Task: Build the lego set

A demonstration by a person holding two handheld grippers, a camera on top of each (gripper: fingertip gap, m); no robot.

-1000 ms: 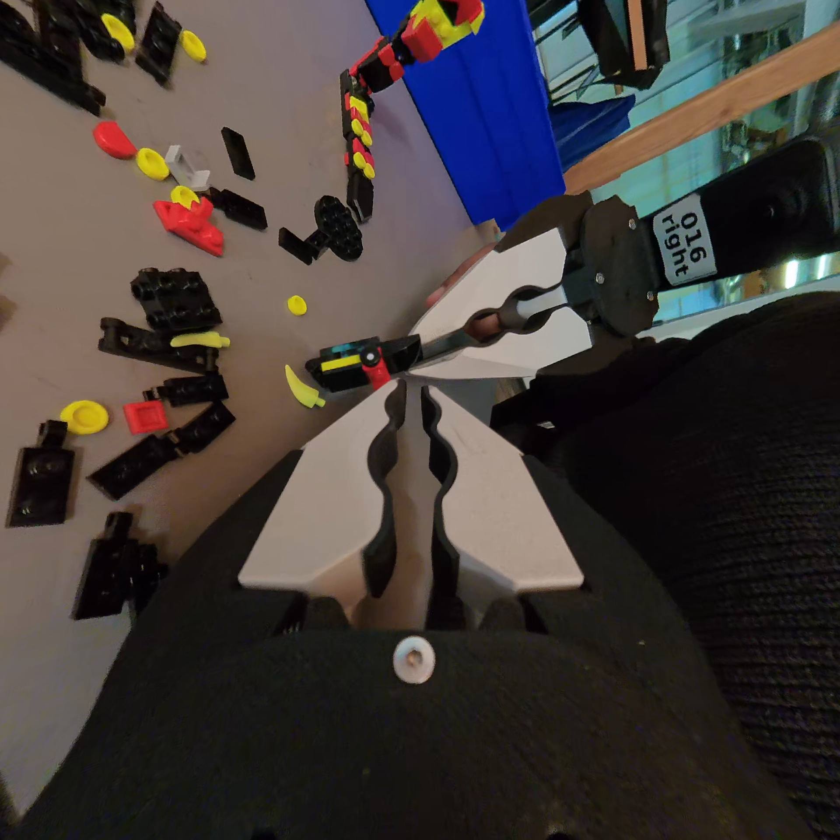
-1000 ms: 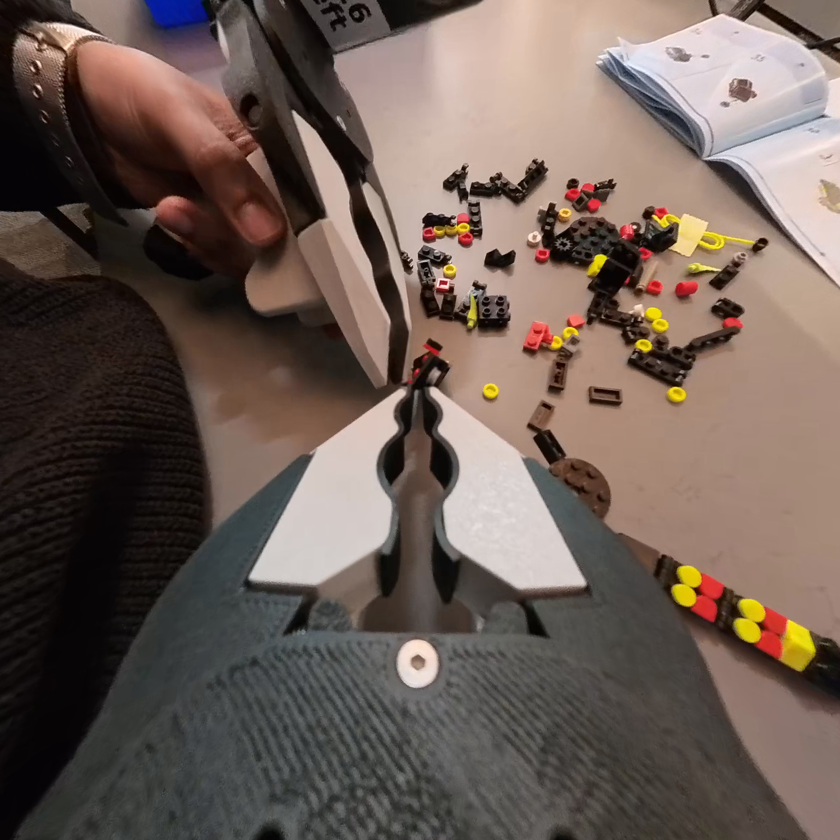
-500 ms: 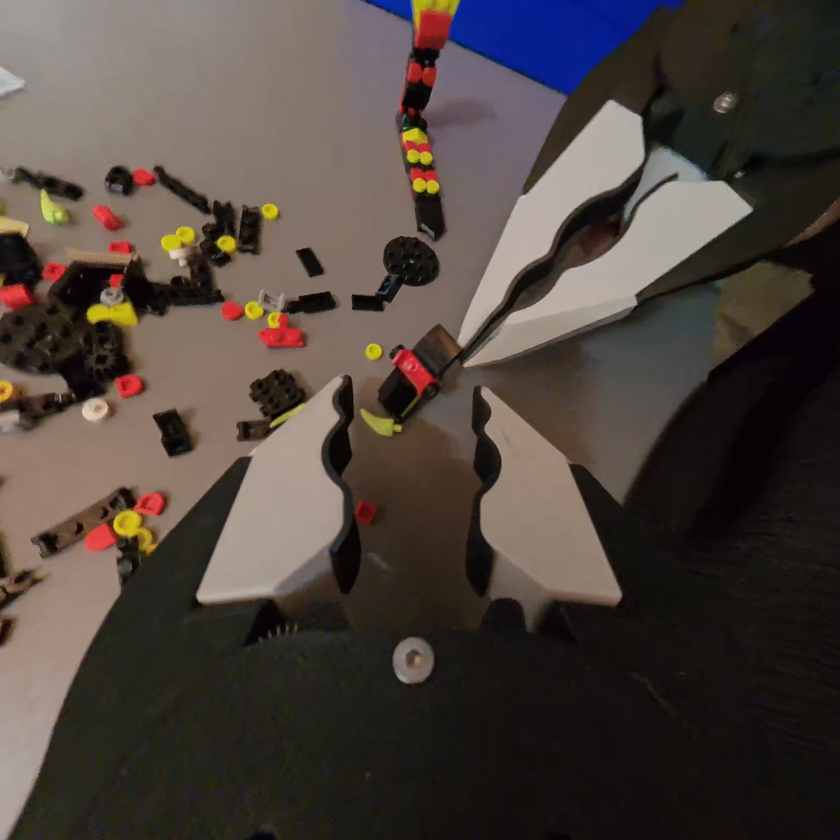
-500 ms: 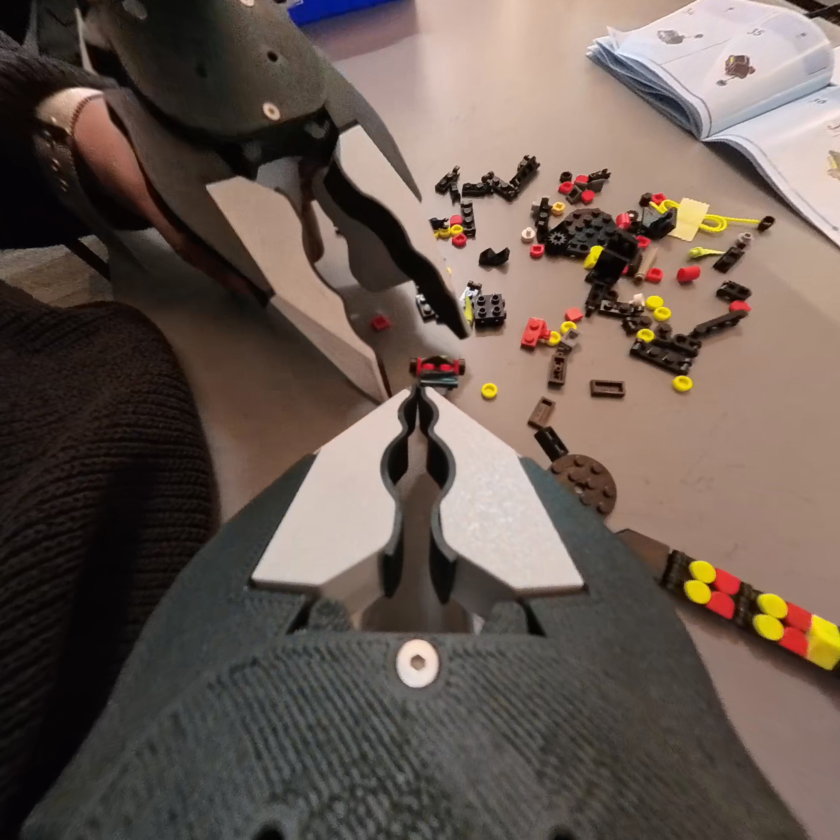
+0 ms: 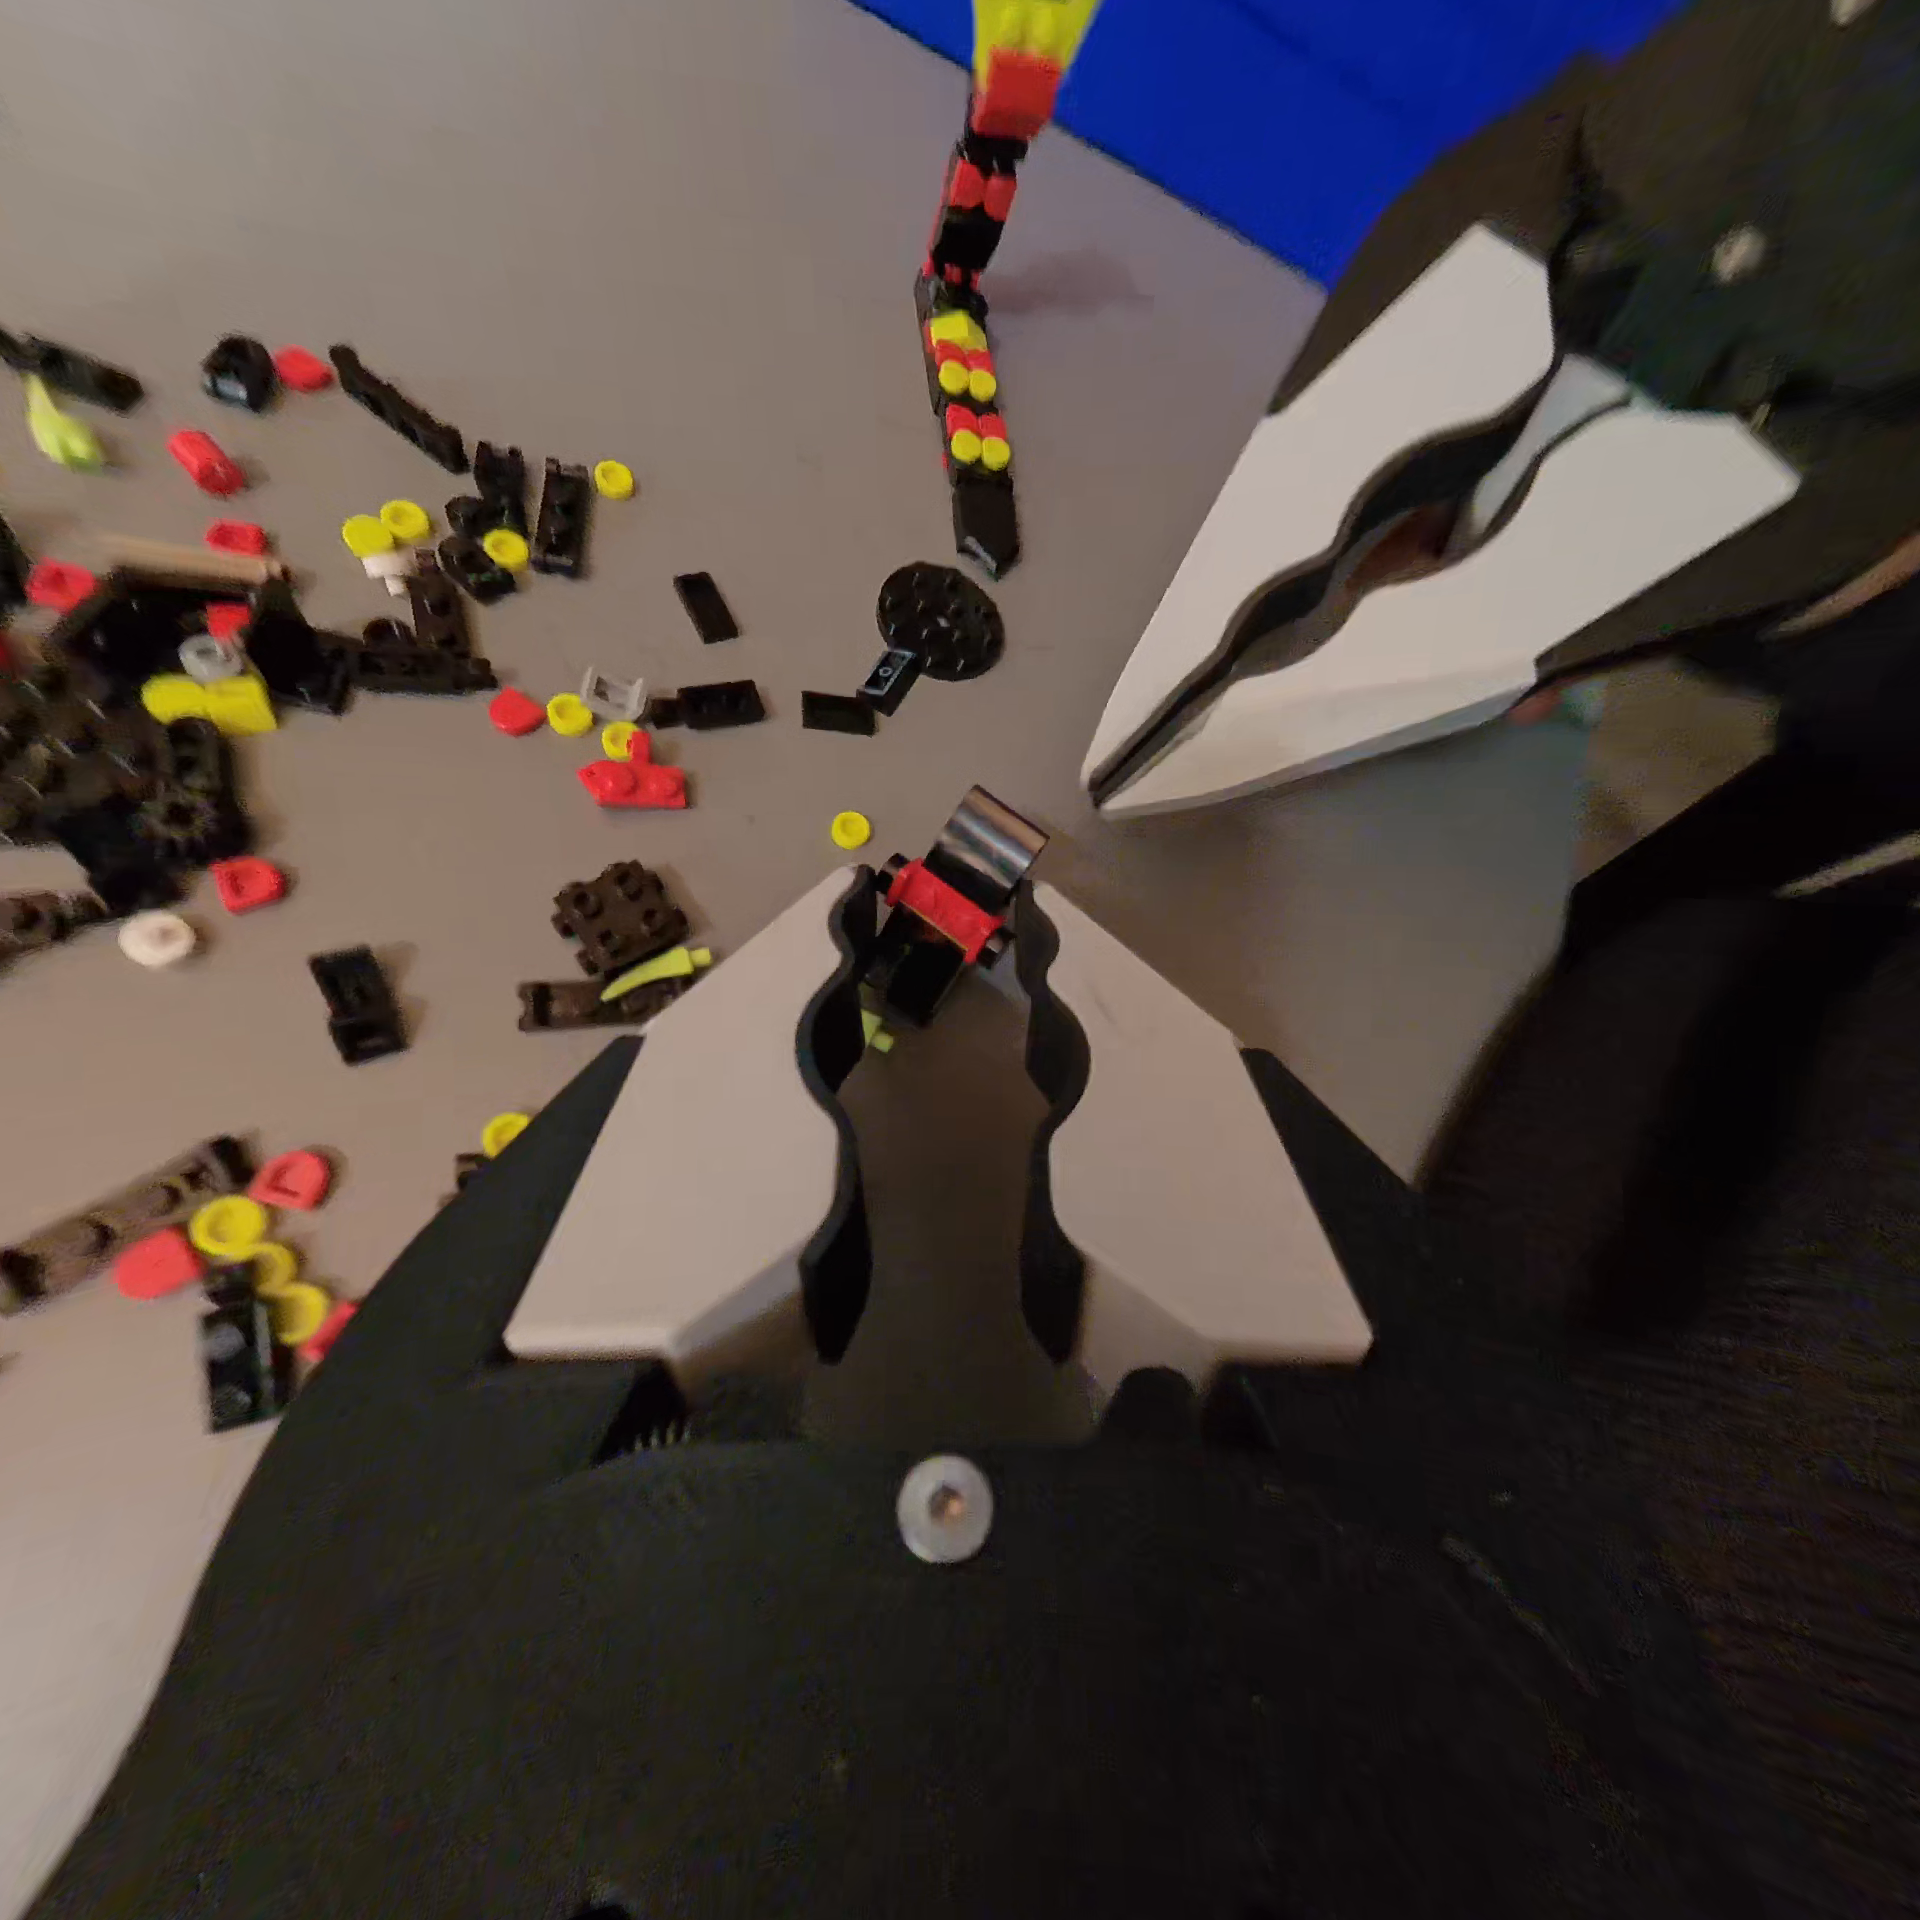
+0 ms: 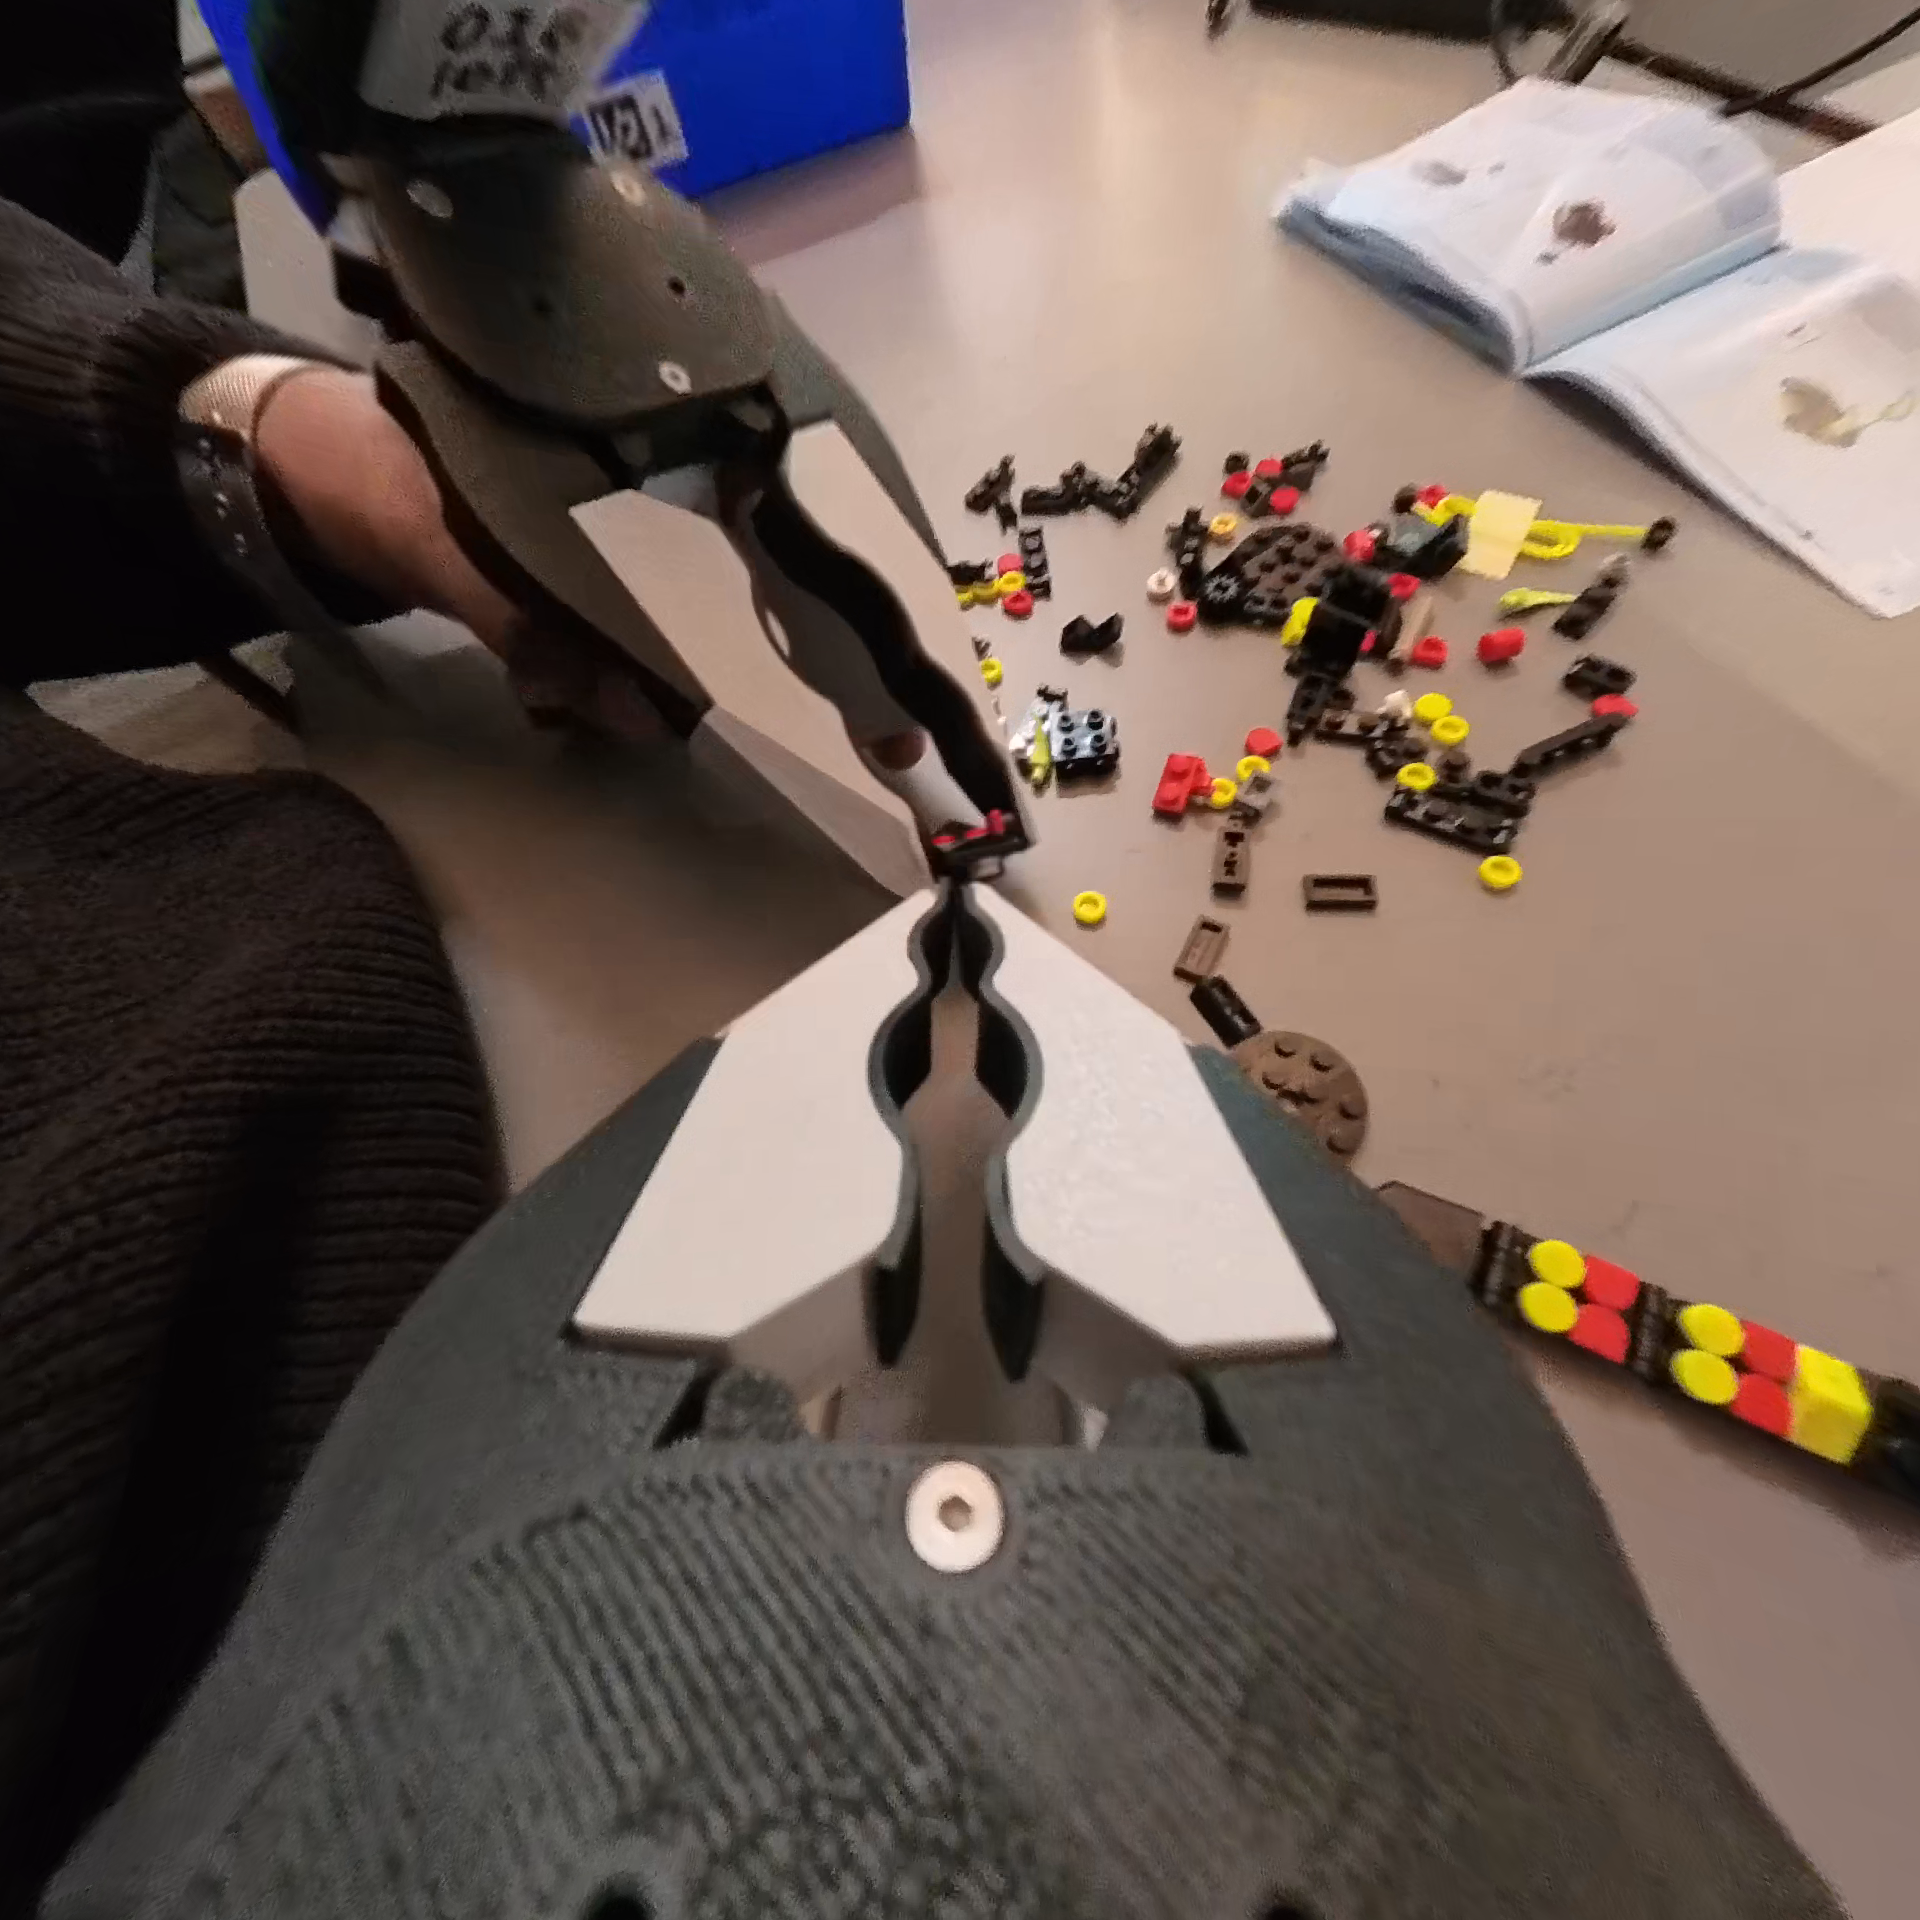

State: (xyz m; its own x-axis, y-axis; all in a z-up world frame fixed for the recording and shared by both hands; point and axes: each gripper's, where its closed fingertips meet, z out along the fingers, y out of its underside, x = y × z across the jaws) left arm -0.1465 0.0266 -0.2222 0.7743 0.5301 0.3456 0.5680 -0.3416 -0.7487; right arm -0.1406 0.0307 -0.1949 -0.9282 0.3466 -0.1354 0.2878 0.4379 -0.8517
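A small black and red lego assembly [image 5: 940, 914] sits between the fingertips of my left gripper [image 5: 940, 899], which is shut on it just above the grey table [image 5: 623, 156]. In the right wrist view the same assembly [image 6: 975, 840] is held at the left gripper's tips [image 6: 982, 831]. My right gripper [image 6: 951, 902] is shut with nothing visible in it, its tips just short of the assembly. It also shows in the left wrist view [image 5: 1096, 795], a small gap away from the assembly's black end. A long black, red and yellow built strip [image 5: 971, 416] lies on the table, and shows in the right wrist view too [image 6: 1683, 1340].
Several loose black, red and yellow bricks [image 6: 1351, 644] are scattered over the table. A black round plate [image 5: 940, 621] and a yellow stud [image 5: 850, 828] lie close to the grippers. An open instruction booklet [image 6: 1610, 239] lies far right, and a blue box [image 6: 790, 83] is at the back. My left and right fingertips are right by each other. Both grippers' tips are roughly 8 cm from the black round plate [image 5: 940, 621].
My left gripper opened, moved in around the small assembly and closed on it. My right gripper, which held the assembly by its tip, has come off it and sits slightly back.
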